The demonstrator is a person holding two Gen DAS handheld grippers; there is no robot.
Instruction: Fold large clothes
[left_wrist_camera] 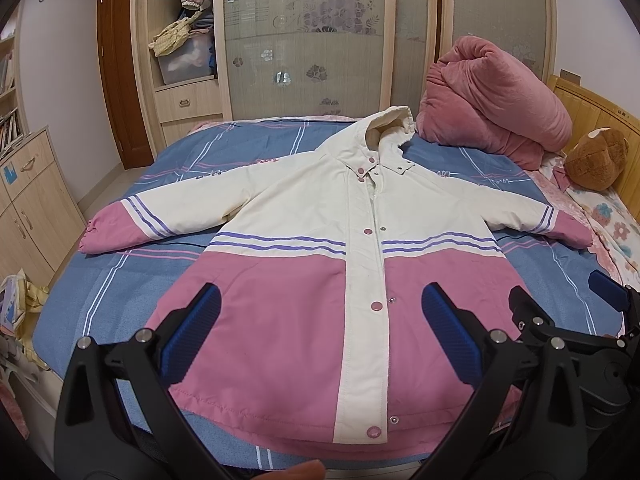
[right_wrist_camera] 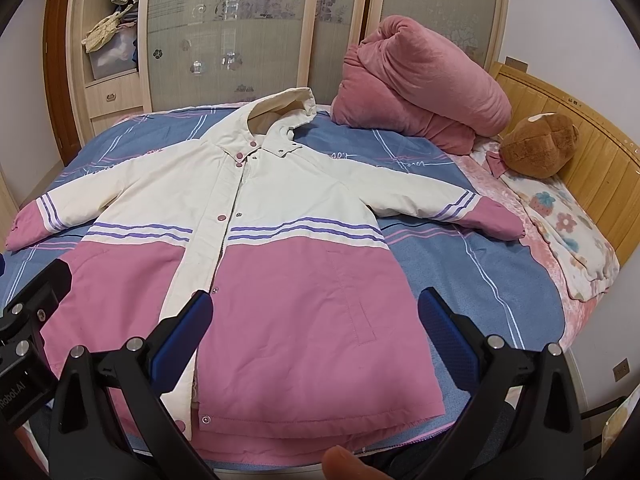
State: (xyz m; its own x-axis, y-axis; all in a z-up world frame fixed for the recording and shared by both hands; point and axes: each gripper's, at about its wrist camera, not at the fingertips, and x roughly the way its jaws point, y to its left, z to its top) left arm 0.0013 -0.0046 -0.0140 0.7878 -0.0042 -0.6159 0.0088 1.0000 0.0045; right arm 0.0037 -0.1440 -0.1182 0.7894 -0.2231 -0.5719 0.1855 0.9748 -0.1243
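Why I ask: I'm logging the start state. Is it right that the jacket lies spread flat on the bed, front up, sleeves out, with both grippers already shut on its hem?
Not quite. The jacket does lie flat on the bed, front up, sleeves out, but the left gripper and the right gripper are both open above it, gripping nothing. Each wrist view shows this.

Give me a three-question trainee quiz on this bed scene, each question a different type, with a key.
1. True or false: the jacket lies spread flat, front up, sleeves out.
2. Where does the brown plush toy sit? A) by the headboard B) on the jacket C) on the floor
3. Fill in: the left gripper and right gripper are both ____.

Key: 1 true; 2 A; 3 open, holding nothing.
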